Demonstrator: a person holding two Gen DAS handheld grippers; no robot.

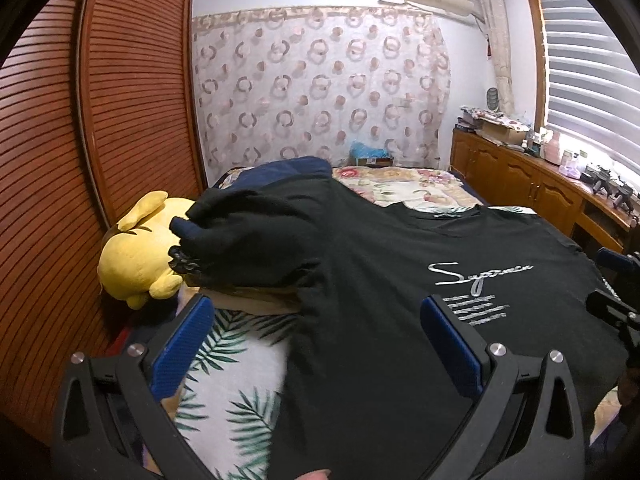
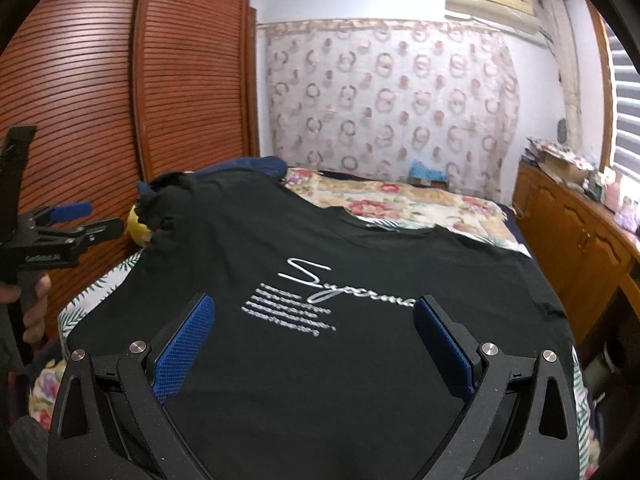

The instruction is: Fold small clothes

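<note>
hovering: left gripper [image 1: 316, 320] and right gripper [image 2: 314, 320] both hang over the shirt [image 2: 320, 360], neither touching cloth that i can see
jaws: both sets stand wide apart, nothing between the blue pads
shirt place: black tee spread print-up on the bed [image 2: 400, 204], over a palm-leaf sheet [image 1: 232, 360]; its left side climbs onto a heap of dark clothes [image 1: 248, 240] beside the yellow plush [image 1: 136, 252]
shirt heading: collar points away toward the curtain [image 2: 384, 92], hem lies nearest the cameras; long axis runs hem to collar, straight ahead of the right gripper
print: white script logo [image 2: 344, 284] reads upright from the hem side, so the front faces up
left sleeve: bunched and raised on the heap, not flat; the right sleeve drops off toward the cabinet [image 2: 580, 248] side of the bed
risk one: a fold started now would likely come out skewed, because the left side sits higher than the right
risk two: a pinch near the heap could catch a second garment along with the tee, black on black being hard to part
risk three: a grab of the top layer only would drag the front off the back and leave wrinkles
risk four: the hanging right edge may slide the tee off the bed if pulled that way
</note>
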